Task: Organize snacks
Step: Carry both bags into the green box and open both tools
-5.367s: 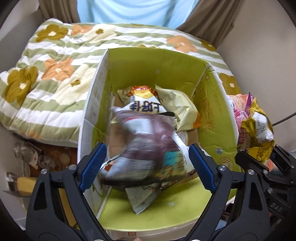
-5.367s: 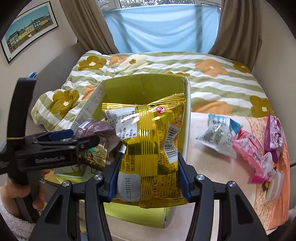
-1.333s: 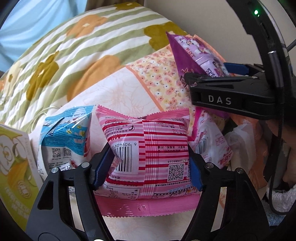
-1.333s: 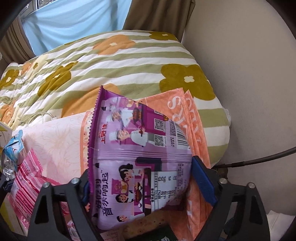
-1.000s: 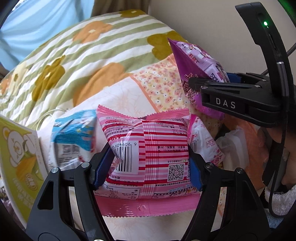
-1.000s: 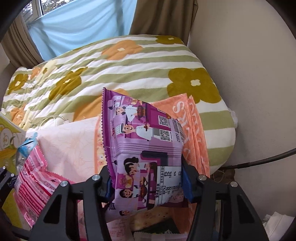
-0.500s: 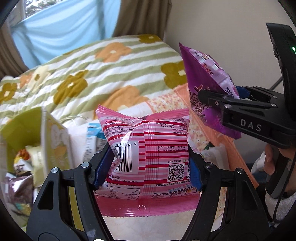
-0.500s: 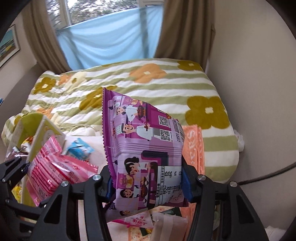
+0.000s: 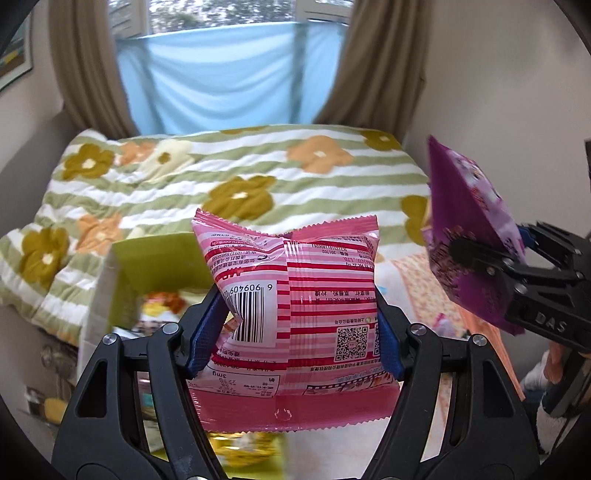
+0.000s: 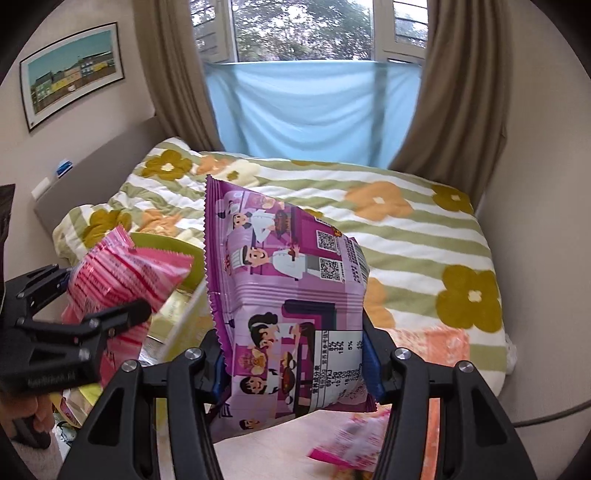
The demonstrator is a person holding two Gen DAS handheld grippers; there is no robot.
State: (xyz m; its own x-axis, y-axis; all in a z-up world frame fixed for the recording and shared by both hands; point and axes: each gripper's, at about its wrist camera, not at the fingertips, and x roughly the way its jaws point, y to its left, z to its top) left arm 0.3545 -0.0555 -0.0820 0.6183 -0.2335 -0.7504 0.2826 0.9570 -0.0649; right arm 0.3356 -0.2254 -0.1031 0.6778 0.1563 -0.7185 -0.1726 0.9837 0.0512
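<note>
Now my left claw (image 9: 293,325) grips one pink striped packet (image 9: 295,317); my right claw (image 10: 293,363) grips one purple packet (image 10: 284,306); one green box (image 9: 155,258) at nine o'clock.

Right gripper (image 10: 293,365) clamped on purple snack bag (image 10: 288,295); left gripper (image 10: 92,295) gripping pink striped packet (image 10: 125,273) above green box (image 10: 177,243).

A quilt (image 9: 229,177) with green stripes and flowers in orange and olive is spread over the bed. At the far side a window (image 10: 306,29) is seen, and trees are visible through it. A blue cloth (image 10: 310,107) is hung across its lower part, and brown curtains (image 10: 458,92) are drawn to both sides. On the left wall a framed picture (image 10: 72,75) of coloured houses is hung.
</note>
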